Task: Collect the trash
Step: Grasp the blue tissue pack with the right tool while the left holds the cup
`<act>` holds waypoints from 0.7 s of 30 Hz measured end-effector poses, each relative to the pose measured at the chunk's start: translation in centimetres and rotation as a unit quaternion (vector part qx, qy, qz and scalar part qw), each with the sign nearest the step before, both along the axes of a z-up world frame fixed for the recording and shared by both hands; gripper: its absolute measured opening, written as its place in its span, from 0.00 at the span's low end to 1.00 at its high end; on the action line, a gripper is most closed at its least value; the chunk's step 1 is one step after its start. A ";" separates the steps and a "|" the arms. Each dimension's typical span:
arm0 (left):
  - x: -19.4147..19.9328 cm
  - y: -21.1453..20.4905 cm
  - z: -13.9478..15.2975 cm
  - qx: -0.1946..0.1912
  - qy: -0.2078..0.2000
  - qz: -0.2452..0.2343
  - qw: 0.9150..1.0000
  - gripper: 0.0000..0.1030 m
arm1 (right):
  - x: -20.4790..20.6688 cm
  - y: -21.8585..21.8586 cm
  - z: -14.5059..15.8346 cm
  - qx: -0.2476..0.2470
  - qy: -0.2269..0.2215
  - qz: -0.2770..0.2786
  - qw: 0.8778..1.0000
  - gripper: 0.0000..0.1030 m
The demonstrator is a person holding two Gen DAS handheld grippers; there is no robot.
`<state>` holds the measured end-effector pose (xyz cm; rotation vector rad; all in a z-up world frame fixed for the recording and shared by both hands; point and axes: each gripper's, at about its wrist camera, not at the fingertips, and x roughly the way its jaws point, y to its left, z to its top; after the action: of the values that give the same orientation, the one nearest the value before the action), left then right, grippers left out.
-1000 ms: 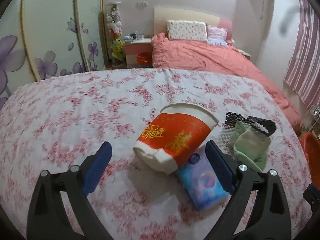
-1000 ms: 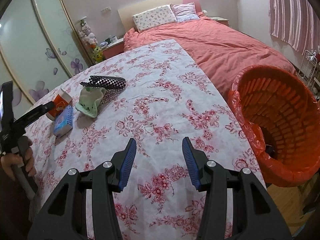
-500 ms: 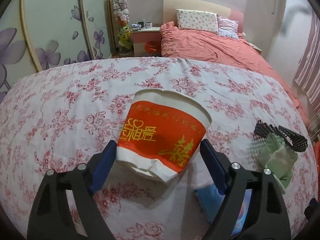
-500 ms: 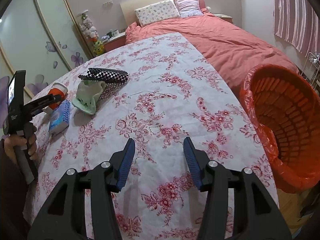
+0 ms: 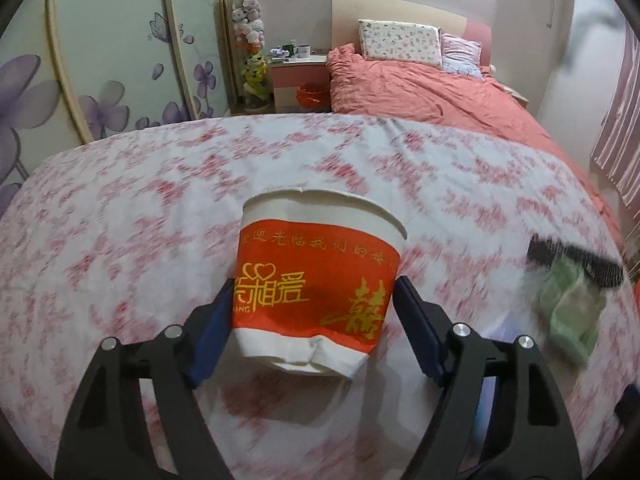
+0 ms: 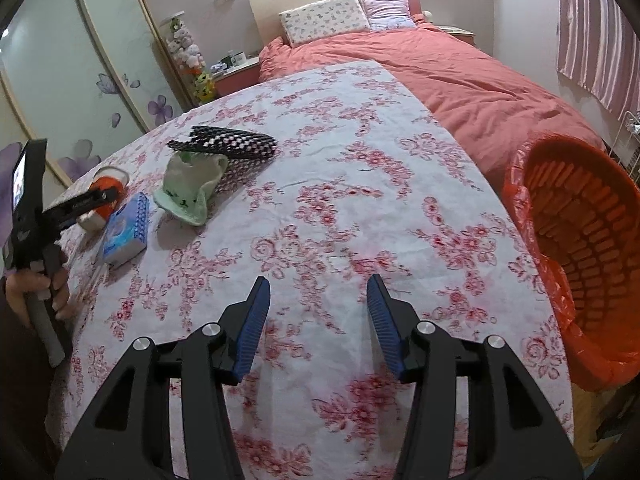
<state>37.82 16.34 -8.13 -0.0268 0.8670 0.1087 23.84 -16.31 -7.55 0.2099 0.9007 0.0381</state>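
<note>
Left tool point(image 5: 314, 320) jaws just closing around crushed paper cup point(image 5: 316, 292), right pad not yet touching. Squeeze gently, avoid collapse. Right tool point(image 6: 318, 320) spread, empty, near bin point(image 6: 592, 248).

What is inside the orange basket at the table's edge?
The orange basket holds a thin orange bag liner draped over its rim. On the lattice wall that shows, no trash is visible. Its bottom is out of sight behind the near rim, so it cannot be judged empty.
</note>
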 end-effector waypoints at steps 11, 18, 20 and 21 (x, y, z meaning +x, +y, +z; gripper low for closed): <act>-7.1 4.8 0.2 0.000 -0.001 0.036 0.999 0.74 | 2.2 7.0 0.1 0.024 -0.001 0.079 0.997 0.50; -7.3 6.6 -0.5 -0.026 0.017 0.062 0.998 0.73 | 3.9 11.7 0.4 0.024 -0.014 0.122 0.992 0.50; -7.3 7.3 -0.6 -0.037 0.018 0.072 0.997 0.72 | 4.5 12.6 0.5 0.025 -0.015 0.127 0.992 0.50; -7.3 7.4 -0.6 -0.041 0.018 0.072 0.996 0.72 | 5.0 13.2 0.4 0.023 -0.016 0.127 0.992 0.51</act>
<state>30.54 23.72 -8.77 -0.1647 0.9052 0.2093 28.86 -3.10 -7.13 0.1357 0.8911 0.2973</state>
